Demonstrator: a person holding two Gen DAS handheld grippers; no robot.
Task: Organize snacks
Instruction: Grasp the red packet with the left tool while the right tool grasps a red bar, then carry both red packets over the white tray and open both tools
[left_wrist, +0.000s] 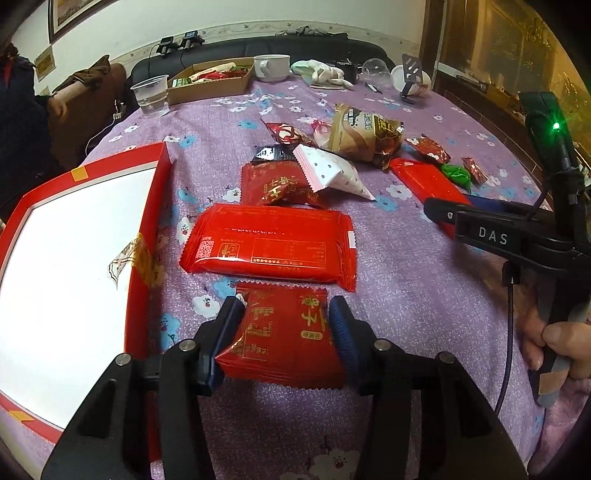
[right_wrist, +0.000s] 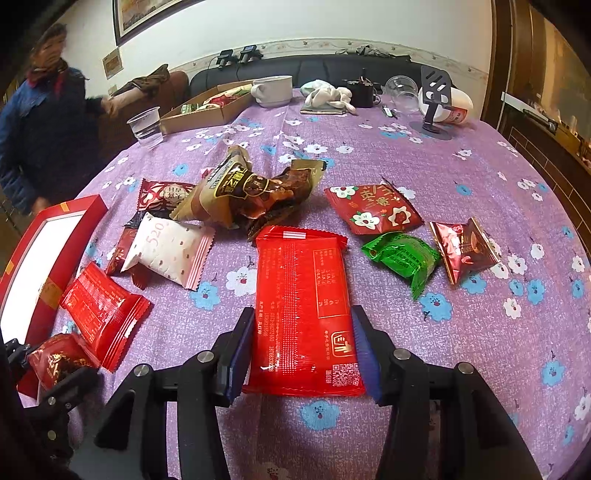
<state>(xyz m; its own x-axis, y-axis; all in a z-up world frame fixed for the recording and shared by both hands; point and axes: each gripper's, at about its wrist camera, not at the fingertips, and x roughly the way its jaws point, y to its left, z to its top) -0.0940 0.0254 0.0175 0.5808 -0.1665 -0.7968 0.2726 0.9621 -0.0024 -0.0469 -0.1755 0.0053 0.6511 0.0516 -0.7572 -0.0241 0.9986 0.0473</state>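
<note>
The left gripper (left_wrist: 282, 334) has its two blue pads pressed on the sides of a small red snack packet (left_wrist: 280, 332), which bulges a little between them, so it is held. This packet lies on the purple flowered tablecloth (left_wrist: 406, 295), just beside the red gift box (left_wrist: 147, 206) with the white inside. The right gripper (right_wrist: 301, 350) stands narrow around the near end of a long red flat packet (right_wrist: 303, 306). Its pads are at both long edges and seem to touch them, and I judge this also as a grip, though a light one.

Both packets look light, and the foil film looks smooth and probably slippery. The contents may be brittle, so a hard squeeze could crush them. The crimped end seams are thin and give little to hold; the filled middle, taken across the width, is the better place.

Further away lie the other snacks: a white pillow packet (right_wrist: 170, 251), a green packet (right_wrist: 402, 254), a brown bag (right_wrist: 243, 188) and more red ones (right_wrist: 373, 208).
</note>
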